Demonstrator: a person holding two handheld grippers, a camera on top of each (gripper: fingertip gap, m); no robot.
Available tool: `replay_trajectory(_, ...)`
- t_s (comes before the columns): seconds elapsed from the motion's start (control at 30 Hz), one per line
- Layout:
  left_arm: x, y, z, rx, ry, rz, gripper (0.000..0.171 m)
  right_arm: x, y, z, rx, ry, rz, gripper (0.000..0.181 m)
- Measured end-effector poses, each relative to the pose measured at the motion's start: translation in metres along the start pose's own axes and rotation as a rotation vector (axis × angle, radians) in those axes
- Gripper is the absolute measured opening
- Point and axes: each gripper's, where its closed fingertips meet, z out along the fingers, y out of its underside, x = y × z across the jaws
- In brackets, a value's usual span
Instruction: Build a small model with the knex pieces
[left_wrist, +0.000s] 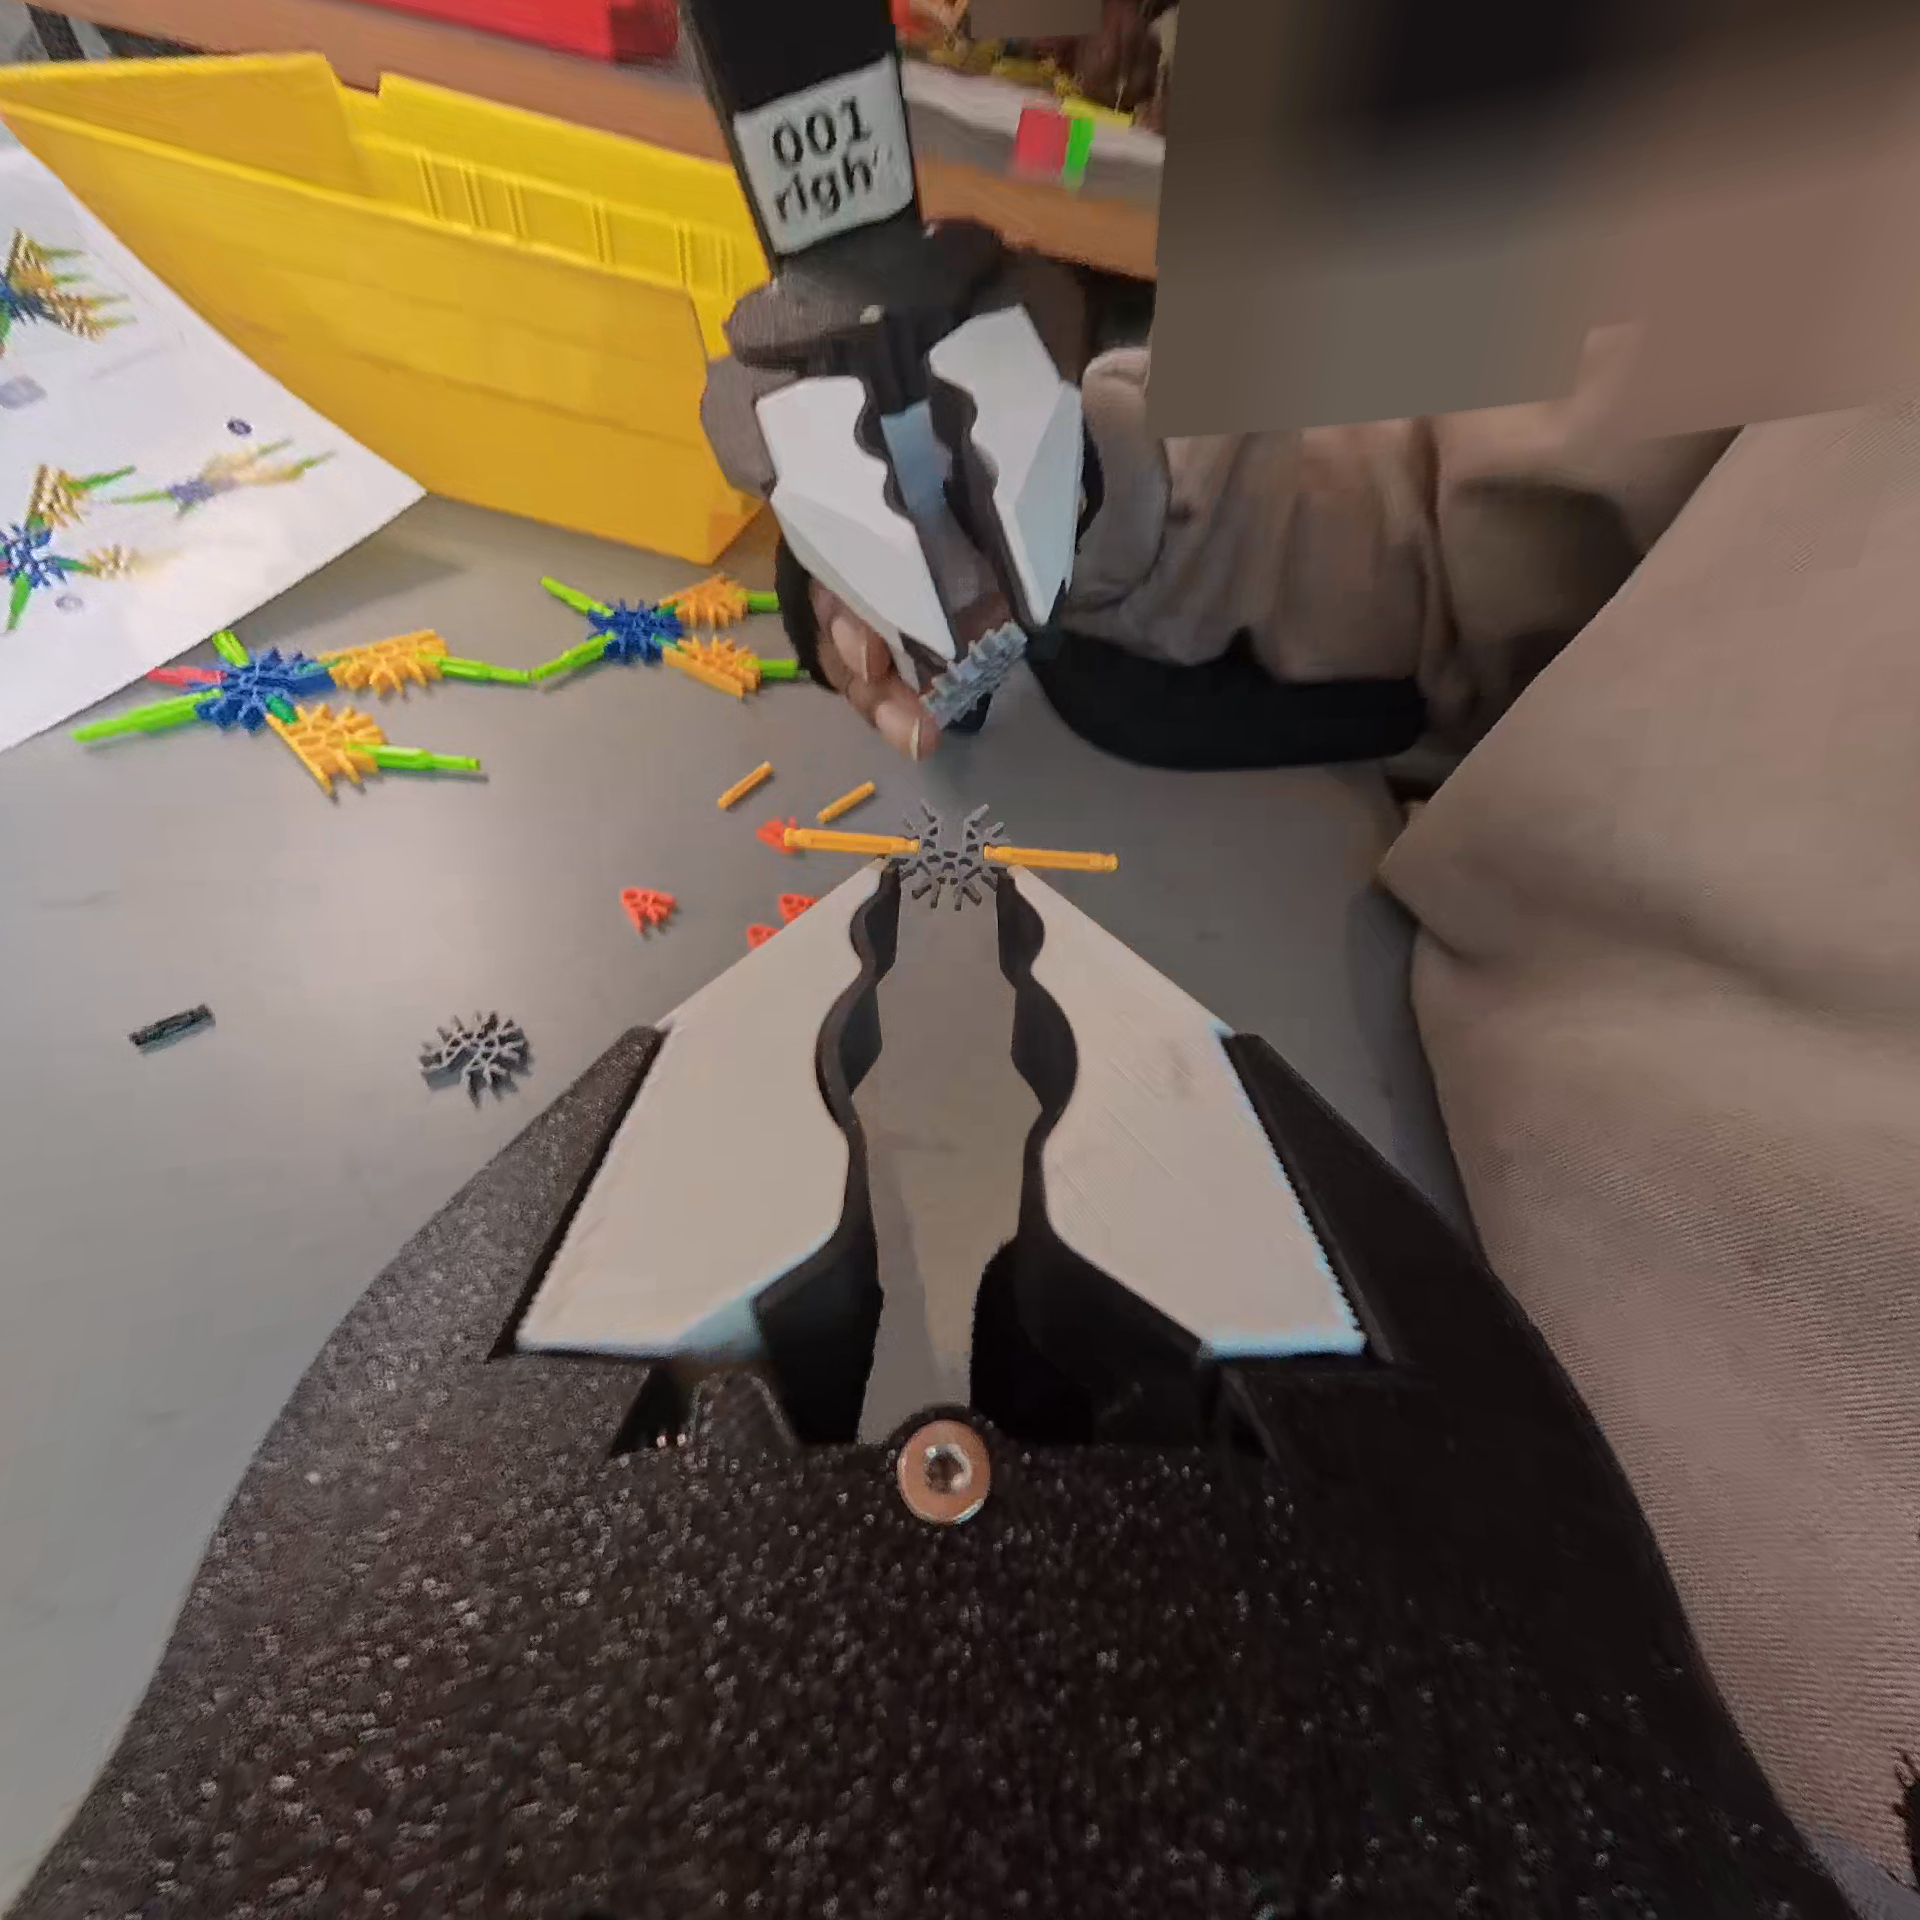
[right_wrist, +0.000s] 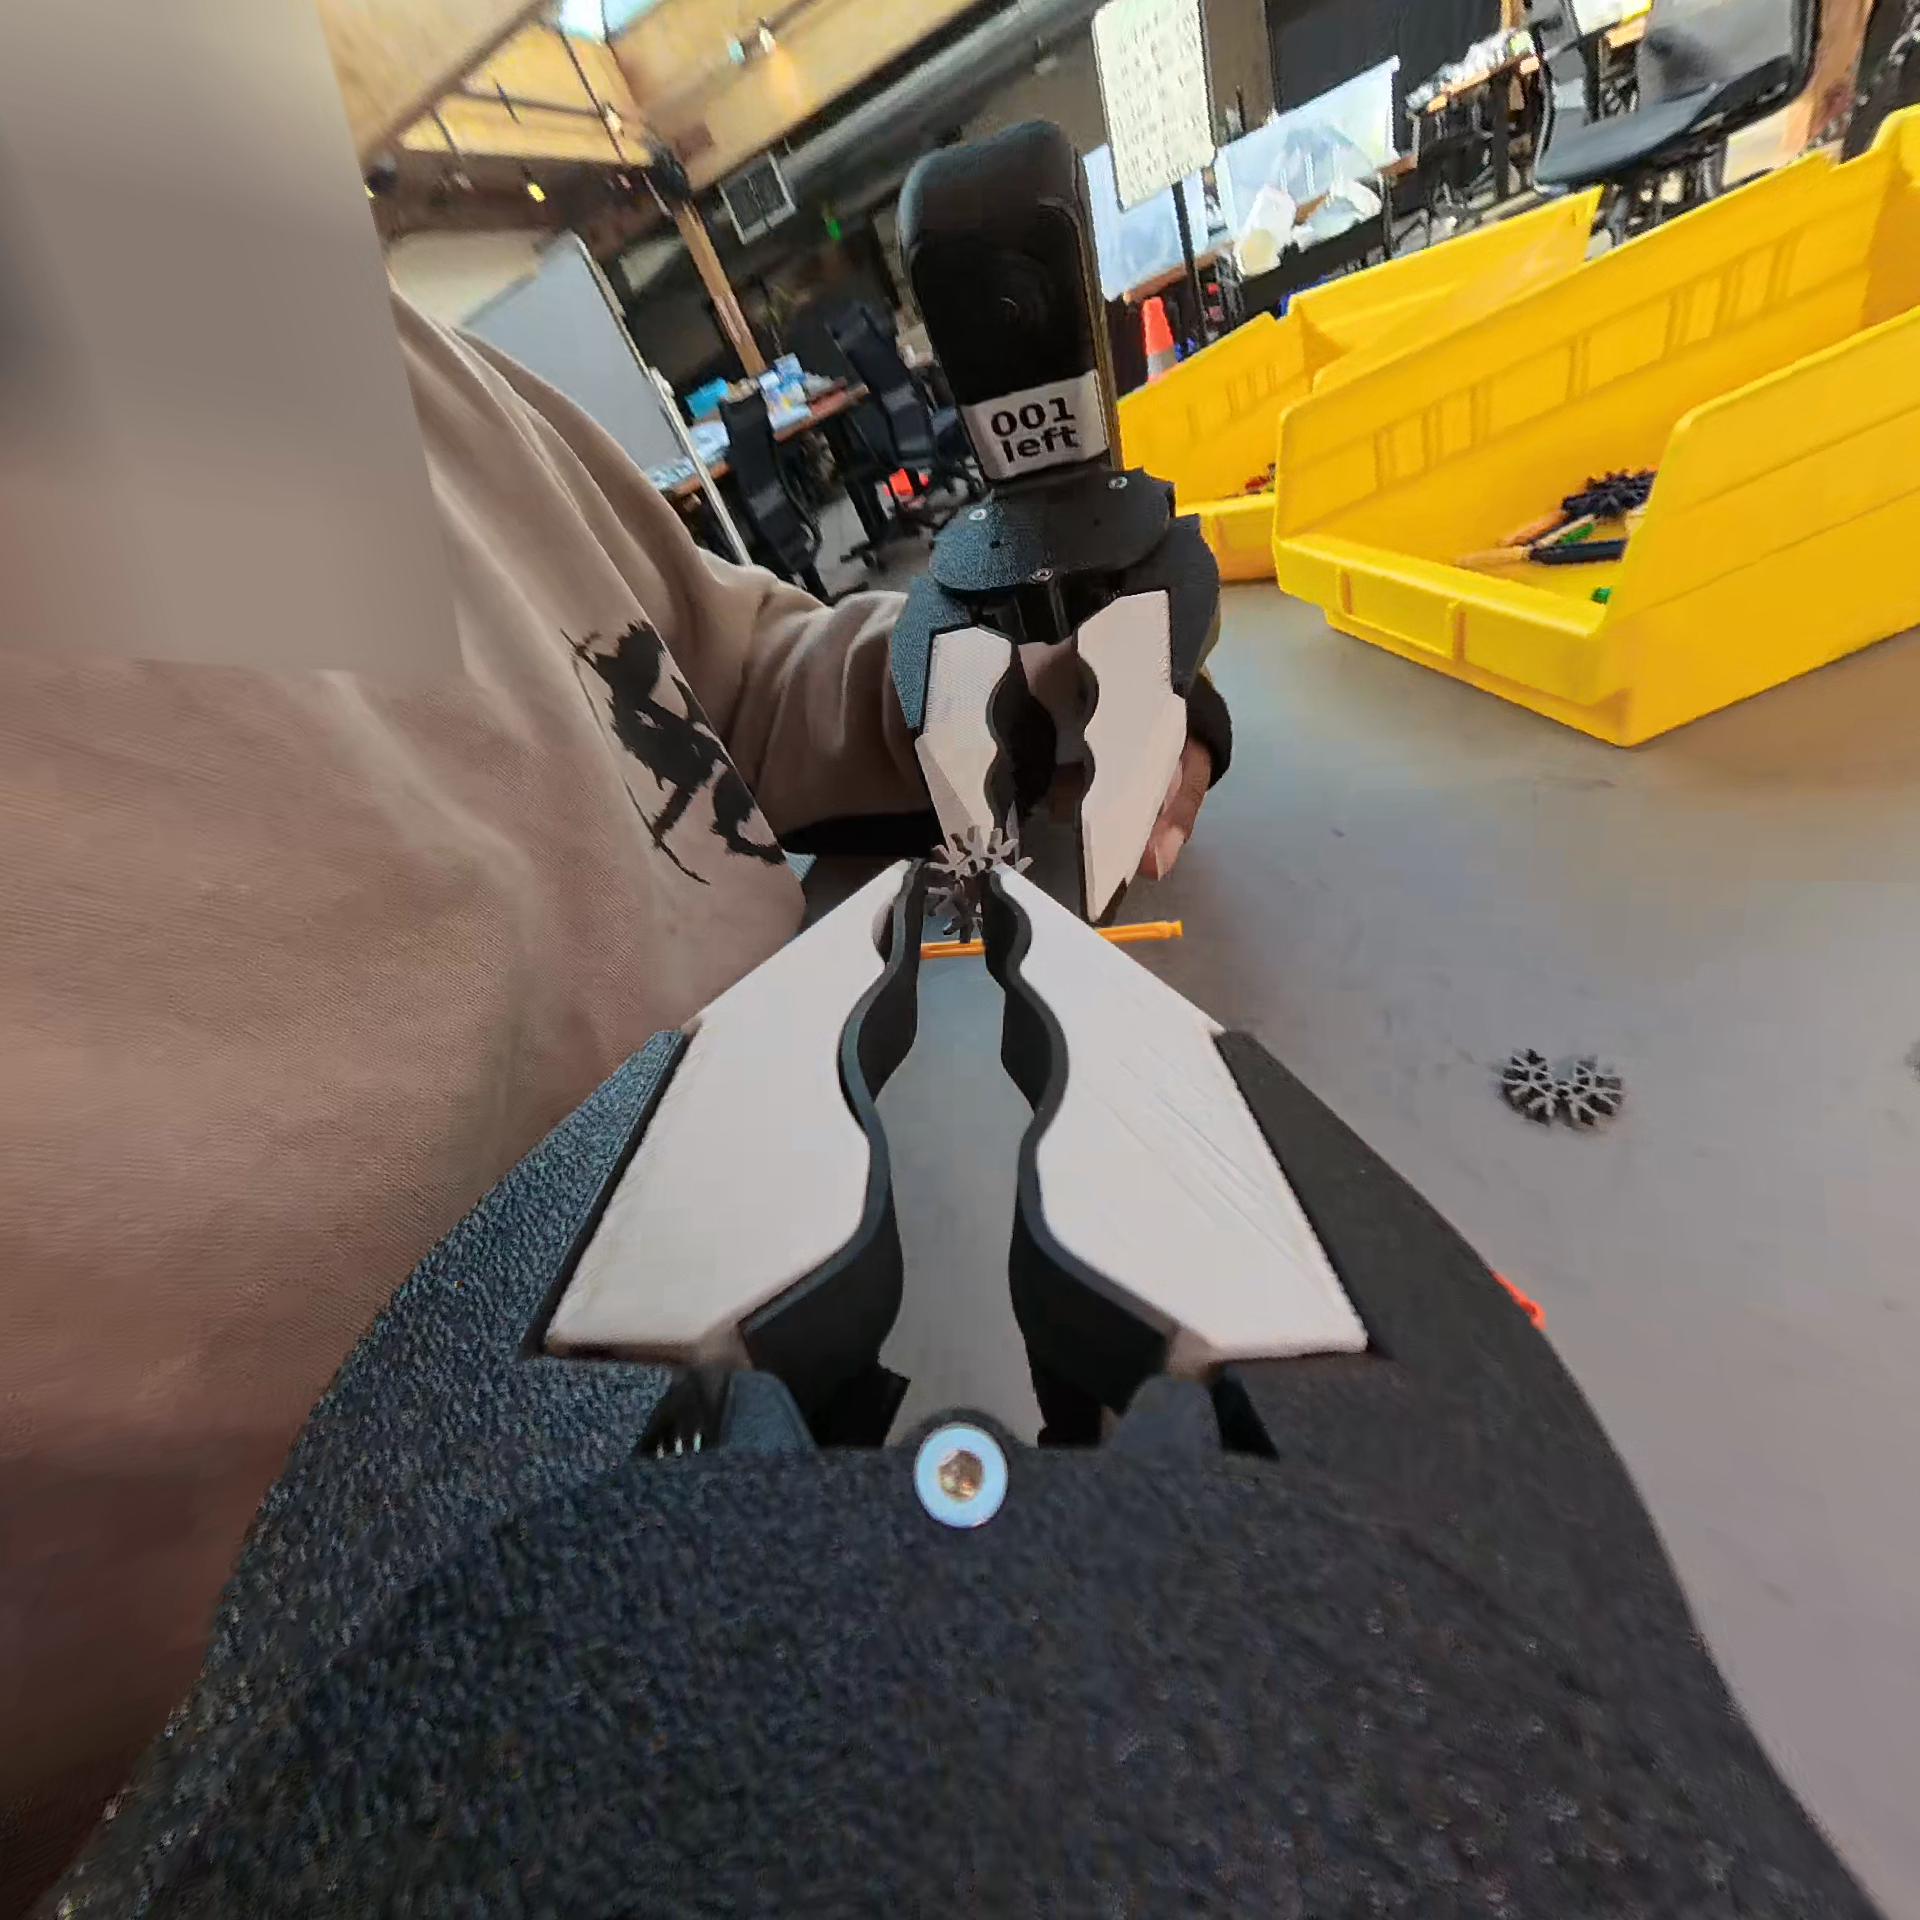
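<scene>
My left gripper (left_wrist: 953, 875) is shut on a grey snowflake-shaped connector (left_wrist: 951, 857) with an orange rod (left_wrist: 1049, 858) sticking out of each side, held just above the grey table (left_wrist: 312, 1195). My right gripper (right_wrist: 958, 885) is shut on a second grey snowflake connector (right_wrist: 966, 878). In the left wrist view the right gripper (left_wrist: 982, 649) hangs tips down a little beyond my left fingertips, its connector (left_wrist: 977, 670) apart from mine. In the right wrist view the left gripper (right_wrist: 1034, 883) faces me, its orange rods (right_wrist: 1138, 932) showing behind my fingers.
Built blue, orange and green assemblies (left_wrist: 260, 686) lie at the left beside an instruction sheet (left_wrist: 156, 499). Loose orange rods (left_wrist: 744, 784), red pieces (left_wrist: 646, 909), a grey connector (left_wrist: 476, 1055) and a black rod (left_wrist: 171, 1025) lie nearby. Yellow bins (right_wrist: 1558, 623) stand behind. A beige sleeve (left_wrist: 1662, 1039) is at the right. My two grippers' fingertips are within a few centimetres of each other.
</scene>
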Motion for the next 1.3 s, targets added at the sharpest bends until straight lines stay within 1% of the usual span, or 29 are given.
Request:
replay_trajectory(0.1, 0.009, -0.016, -0.005, 0.089, 0.051, -0.024, 0.018, -0.010, -0.015, 0.000, 0.107, -0.093, 0.072, 0.008)
replay_trajectory(0.2, 0.013, -0.027, -0.008, 0.146, 0.088, -0.050, 0.019, -0.020, -0.024, 0.004, 0.182, -0.199, 0.145, 0.008)
replay_trajectory(0.33, 0.017, -0.039, -0.014, 0.214, 0.123, -0.078, 0.018, -0.022, -0.037, 0.005, 0.286, -0.299, 0.285, 0.008)
replay_trajectory(0.47, 0.019, -0.050, -0.020, 0.277, 0.161, -0.131, 0.018, -0.020, -0.045, 0.003, 0.352, -0.376, 0.409, 0.008)
replay_trajectory(0.57, 0.018, -0.056, -0.023, 0.318, 0.189, -0.181, 0.018, -0.021, -0.048, 0.002, 0.375, -0.427, 0.462, 0.007)
replay_trajectory(0.93, 0.016, -0.059, -0.025, 0.346, 0.204, -0.217, 0.018, -0.019, -0.047, 0.005, 0.384, -0.461, 0.539, 0.008)
replay_trajectory(1.3, 0.012, -0.060, -0.027, 0.360, 0.209, -0.257, 0.018, -0.015, -0.047, 0.005, 0.392, -0.455, 0.560, 0.008)
